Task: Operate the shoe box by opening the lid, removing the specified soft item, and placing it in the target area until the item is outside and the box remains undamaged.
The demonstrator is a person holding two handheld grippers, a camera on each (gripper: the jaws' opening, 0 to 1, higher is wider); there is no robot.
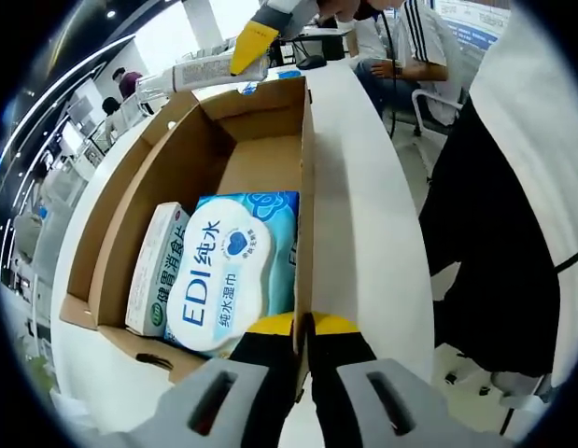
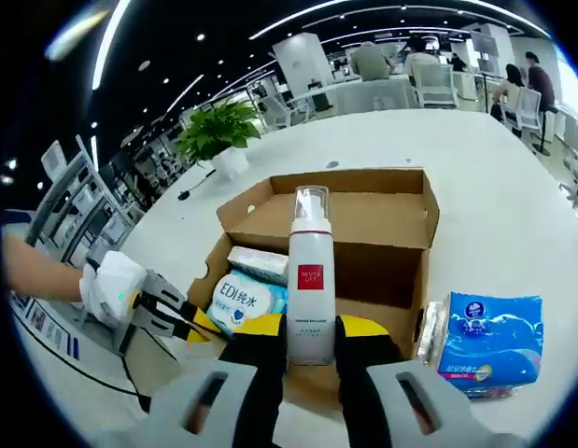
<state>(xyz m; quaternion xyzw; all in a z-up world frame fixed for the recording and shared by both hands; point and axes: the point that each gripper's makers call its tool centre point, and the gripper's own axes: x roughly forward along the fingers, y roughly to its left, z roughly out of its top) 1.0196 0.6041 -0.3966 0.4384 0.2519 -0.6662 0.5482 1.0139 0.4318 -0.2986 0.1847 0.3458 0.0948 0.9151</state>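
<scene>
The shoe box (image 2: pixel 363 233) sits open on the white bench (image 2: pixel 494 177). The left tool (image 1: pixel 303 329) is pinched shut on the box's near wall, steadying it. The right tool (image 2: pixel 311 334) is clamped round a pump bottle (image 2: pixel 310 280), upright above the box. The wet-wipes pack (image 1: pixel 234 266) lies inside beside a white packet (image 1: pixel 158 266). It looks soft, light and slippery-skinned: best pinched across an edge.

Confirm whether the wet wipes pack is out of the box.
No. The wet wipes pack lies inside the box, beside a white packet.
</scene>
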